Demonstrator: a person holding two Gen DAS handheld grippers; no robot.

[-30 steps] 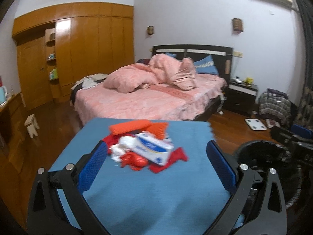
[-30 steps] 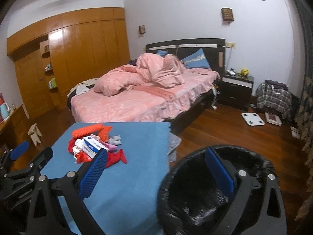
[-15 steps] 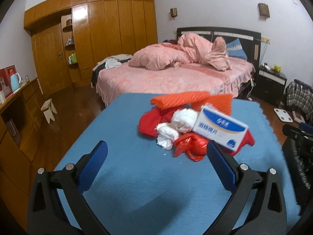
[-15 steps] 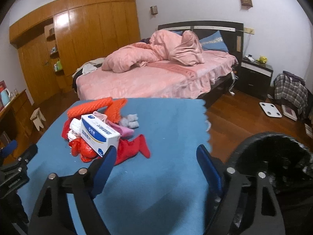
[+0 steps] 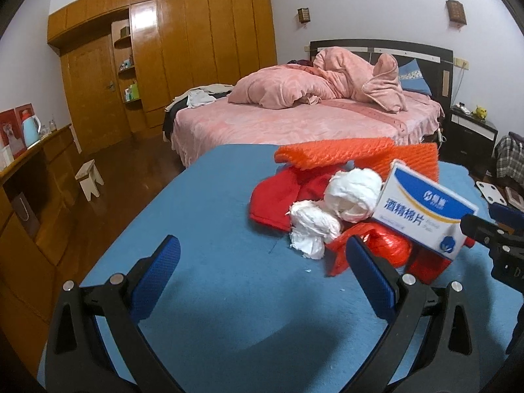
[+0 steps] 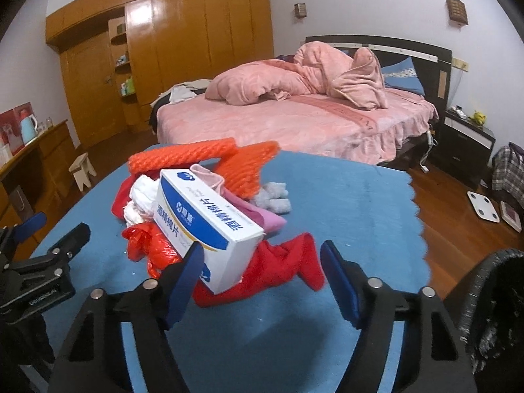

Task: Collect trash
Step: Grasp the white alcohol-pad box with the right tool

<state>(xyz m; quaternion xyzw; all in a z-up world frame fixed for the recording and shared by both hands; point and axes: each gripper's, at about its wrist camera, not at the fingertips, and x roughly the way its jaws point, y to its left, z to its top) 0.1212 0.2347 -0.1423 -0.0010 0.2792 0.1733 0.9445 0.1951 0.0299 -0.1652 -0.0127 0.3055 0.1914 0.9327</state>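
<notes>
Behind everything, one pink bed fills the far side of the room, with one wooden wardrobe wall to its left. Nearer, one blue table carries the whole trash pile, which sits toward its far middle. One black trash bin stands off the table's right edge, seen at the lower right of the right wrist view.

Within the pile, one orange foam net sheet lies at the back, folded over itself. One red cloth spreads beneath the rest and trails toward the right gripper. One white and blue carton, printed with Chinese characters, leans tilted on top of the heap. One crumpled red plastic bag sits under the carton's near end. Two white tissue wads lie touching each other just left of the carton. One pink item and one small grey wad lie behind the carton.

The left gripper hovers over bare table just short of the pile, jaws spread wide with nothing between them. The right gripper has its jaws closing; the carton's near corner and the red cloth lie between them, and the pads are not pressing on either.
</notes>
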